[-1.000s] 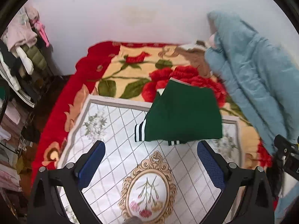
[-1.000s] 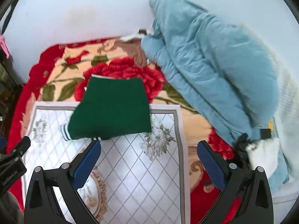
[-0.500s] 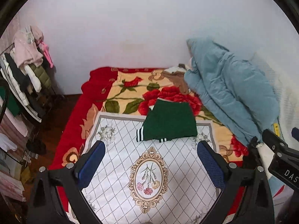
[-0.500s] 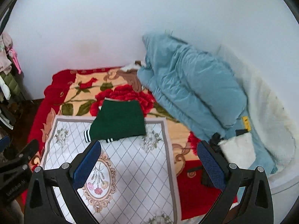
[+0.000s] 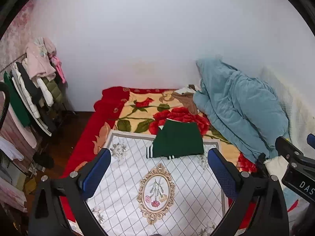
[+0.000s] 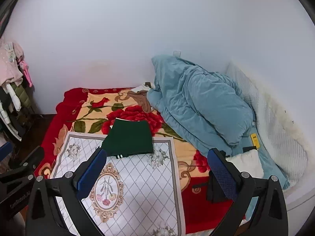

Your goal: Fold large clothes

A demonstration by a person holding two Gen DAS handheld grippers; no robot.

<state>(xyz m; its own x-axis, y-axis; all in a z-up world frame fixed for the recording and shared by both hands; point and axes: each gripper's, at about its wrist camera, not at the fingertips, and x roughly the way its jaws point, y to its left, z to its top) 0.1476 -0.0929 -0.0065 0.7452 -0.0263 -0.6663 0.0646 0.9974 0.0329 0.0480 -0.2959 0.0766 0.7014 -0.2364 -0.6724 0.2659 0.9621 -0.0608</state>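
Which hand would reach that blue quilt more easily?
Probably the right gripper: the quilt lies on its side, while the left gripper faces the folded green garment. Both are open and empty.

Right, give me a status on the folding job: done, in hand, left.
Done: the green garment lies folded into a compact rectangle, straddling the far edge of the white quilted mat on the floral blanket.
In hand: nothing; the left tongs and right tongs are both open and empty, held well back from it.
Left: possibly the heaped blue duvet, if it counts as part of the job.
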